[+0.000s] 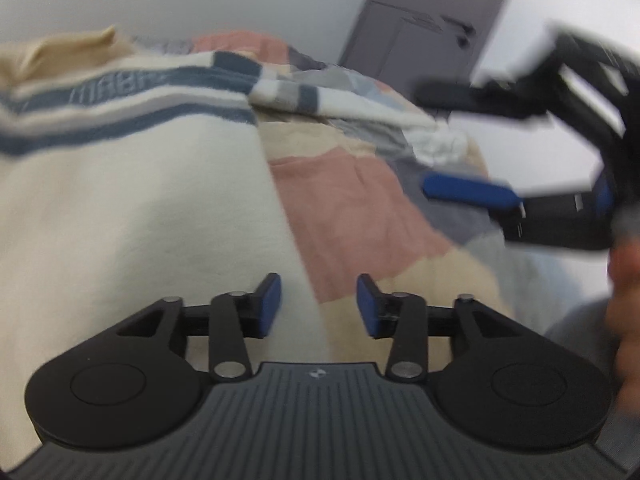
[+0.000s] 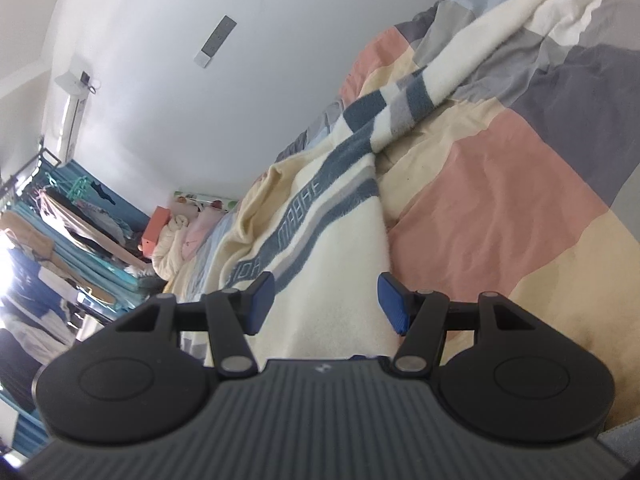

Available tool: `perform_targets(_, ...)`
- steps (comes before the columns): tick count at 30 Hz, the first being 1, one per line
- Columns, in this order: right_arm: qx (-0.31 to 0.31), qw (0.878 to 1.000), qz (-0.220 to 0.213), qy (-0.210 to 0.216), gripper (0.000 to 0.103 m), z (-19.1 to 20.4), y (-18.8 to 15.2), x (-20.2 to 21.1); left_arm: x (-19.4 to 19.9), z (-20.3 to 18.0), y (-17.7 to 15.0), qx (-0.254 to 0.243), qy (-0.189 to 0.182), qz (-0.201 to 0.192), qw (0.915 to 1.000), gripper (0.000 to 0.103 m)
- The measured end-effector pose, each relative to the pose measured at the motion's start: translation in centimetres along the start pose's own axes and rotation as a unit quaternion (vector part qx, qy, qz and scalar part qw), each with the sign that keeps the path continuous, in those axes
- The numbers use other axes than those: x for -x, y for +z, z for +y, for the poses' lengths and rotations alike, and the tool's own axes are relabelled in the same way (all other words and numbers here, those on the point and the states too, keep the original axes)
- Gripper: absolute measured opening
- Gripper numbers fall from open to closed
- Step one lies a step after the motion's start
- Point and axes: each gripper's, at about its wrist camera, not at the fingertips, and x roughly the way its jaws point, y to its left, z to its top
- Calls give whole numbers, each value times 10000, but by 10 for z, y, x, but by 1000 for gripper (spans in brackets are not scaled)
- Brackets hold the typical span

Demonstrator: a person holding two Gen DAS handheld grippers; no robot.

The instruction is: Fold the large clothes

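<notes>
Both grippers stand half open and empty: left gripper (image 1: pixel 319 306) low in its frame, right gripper (image 2: pixel 326 302) likewise, over the cream sweater (image 2: pixel 328 280), which lies spread on the patchwork quilt (image 2: pixel 500 184), sleeve (image 2: pixel 460 76) trailing to upper right. Soft and floppy, probably light; best pinched at the hem corners or shoulders.

Your left wrist camera looks forward and slightly down, close over the cream sweater (image 1: pixel 132 200) on the patchwork bedspread (image 1: pixel 344 208), facing the far door (image 1: pixel 432 20). Your right wrist camera sits rolled, close above the same sweater (image 2: pixel 332 248), facing the far cluttered corner. Both share sweater and bedspread (image 2: pixel 500 184).
</notes>
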Motion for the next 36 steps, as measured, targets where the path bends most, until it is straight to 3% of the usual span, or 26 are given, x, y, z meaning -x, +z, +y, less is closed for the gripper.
perform_targets(2,-110,9999,26,9,60,-4,1,-1,0,-11,-5,-352,188,18,9992,59)
perform_targets(8,-169,9998,78,85,60,-8,2,-3,-9,-34,-21,-1208,947,81,9881,56)
perform_targets(10,-188,9998,99,53,60,-9,2,-6,-13,-35,-22,-1300,1140,126,9849,47)
perform_targets(12,-236,9996,120,28,60,-9,3,-7,-14,-32,-21,-1247,1258,139,9841,30)
perform_targets(15,-207,9997,101,-30,60,-8,1,-7,-7,-19,-15,-851,1263,119,9883,10)
perform_targets(18,-154,9998,119,-97,60,-6,0,-8,10,-7,-7,-387,1174,-46,9923,8)
perform_targets(24,11,9996,135,-259,61,0,-4,-12,65,25,15,617,875,-642,9922,7)
perform_targets(30,181,9987,369,-310,61,6,-11,-25,110,86,28,1945,707,-1174,9713,6)
perform_targets(36,110,9965,831,-17,61,7,-23,-47,106,152,12,3150,891,-1009,9395,6)
